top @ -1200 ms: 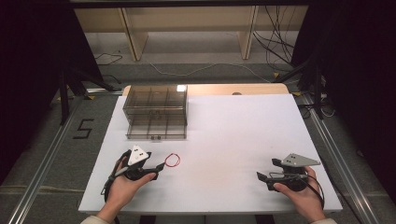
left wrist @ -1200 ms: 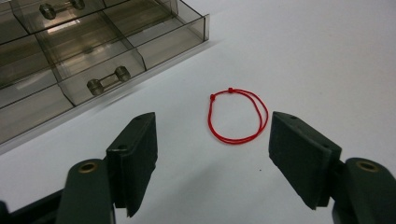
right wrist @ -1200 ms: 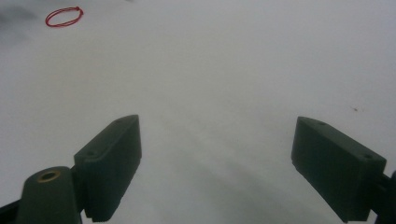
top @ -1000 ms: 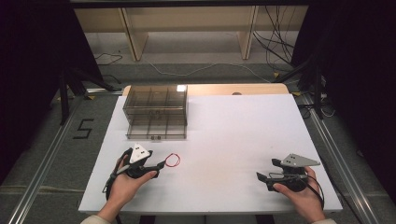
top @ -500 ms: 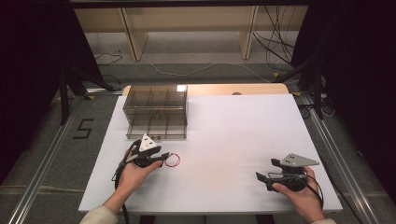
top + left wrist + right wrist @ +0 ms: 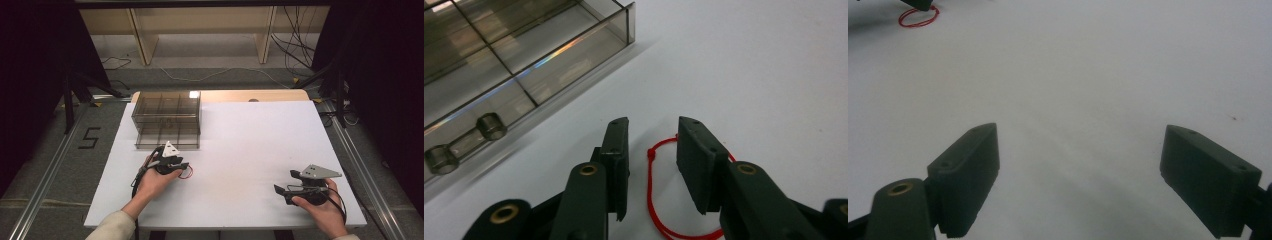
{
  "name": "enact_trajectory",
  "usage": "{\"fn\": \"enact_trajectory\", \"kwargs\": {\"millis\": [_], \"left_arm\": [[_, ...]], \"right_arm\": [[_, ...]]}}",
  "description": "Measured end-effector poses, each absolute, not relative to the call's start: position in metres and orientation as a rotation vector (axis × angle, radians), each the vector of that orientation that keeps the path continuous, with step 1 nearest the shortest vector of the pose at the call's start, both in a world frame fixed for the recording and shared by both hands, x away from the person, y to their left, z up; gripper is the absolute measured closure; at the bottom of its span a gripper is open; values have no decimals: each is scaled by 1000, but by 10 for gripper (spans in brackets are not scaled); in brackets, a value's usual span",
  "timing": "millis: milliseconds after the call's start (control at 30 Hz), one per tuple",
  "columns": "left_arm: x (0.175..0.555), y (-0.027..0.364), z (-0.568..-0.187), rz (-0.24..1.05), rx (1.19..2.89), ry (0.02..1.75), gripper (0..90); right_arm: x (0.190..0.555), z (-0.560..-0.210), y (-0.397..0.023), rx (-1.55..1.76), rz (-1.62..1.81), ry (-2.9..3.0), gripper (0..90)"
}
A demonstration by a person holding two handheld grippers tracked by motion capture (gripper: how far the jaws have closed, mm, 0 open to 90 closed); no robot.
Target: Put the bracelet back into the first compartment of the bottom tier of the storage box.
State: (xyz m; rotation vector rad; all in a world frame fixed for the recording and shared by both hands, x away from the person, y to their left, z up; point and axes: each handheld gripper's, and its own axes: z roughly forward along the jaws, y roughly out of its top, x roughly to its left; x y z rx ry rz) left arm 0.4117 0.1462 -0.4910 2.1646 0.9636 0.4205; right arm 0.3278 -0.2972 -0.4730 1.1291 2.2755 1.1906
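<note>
Left gripper view shows a thin red string loop lying flat on the white counter, and the left hand-held gripper stands over it with one side of the loop between its jaws. The jaws have just been closing, but a gap remains and the pads do not press the string yet, so nothing is gripped. I judge the low, narrow pose is to pinch so thin a thing off the flat surface. At 10 o'clock from the loop lies a clear smoky organizer box with dividers, probably the goal.

In the high view the loop is at 7 o'clock on the counter, just beside the left hand-held gripper. The right hand-held gripper waits at 5 o'clock, jaws wide apart and empty.

The loop's near part is hidden under the right jaw. The box is cut off by the frame.
</note>
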Motion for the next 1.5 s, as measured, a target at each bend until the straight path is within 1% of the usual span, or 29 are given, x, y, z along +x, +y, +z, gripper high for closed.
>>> {"fn": "enact_trajectory", "kwargs": {"millis": [133,233,300,333,467,800,1500], "left_arm": [[413,145,-493,401,2171,971,695],[414,145,-493,396,2166,983,756],[414,145,-493,394,2167,986,785],[414,145,-493,394,2166,990,785],[413,143,-493,394,2172,992,860],[412,140,-490,427,2192,990,871],[408,142,-474,452,2135,980,872]], "right_arm": [[328,-473,-297,1122,1192,2277,167],[328,-473,-297,1125,1194,2276,167],[328,-473,-297,1125,1195,2276,167],[328,-473,-297,1125,1194,2276,167],[328,-473,-297,1129,1192,2276,167],[327,-472,-297,1126,1188,2279,167],[327,-473,-297,1128,1195,2277,167]]}}
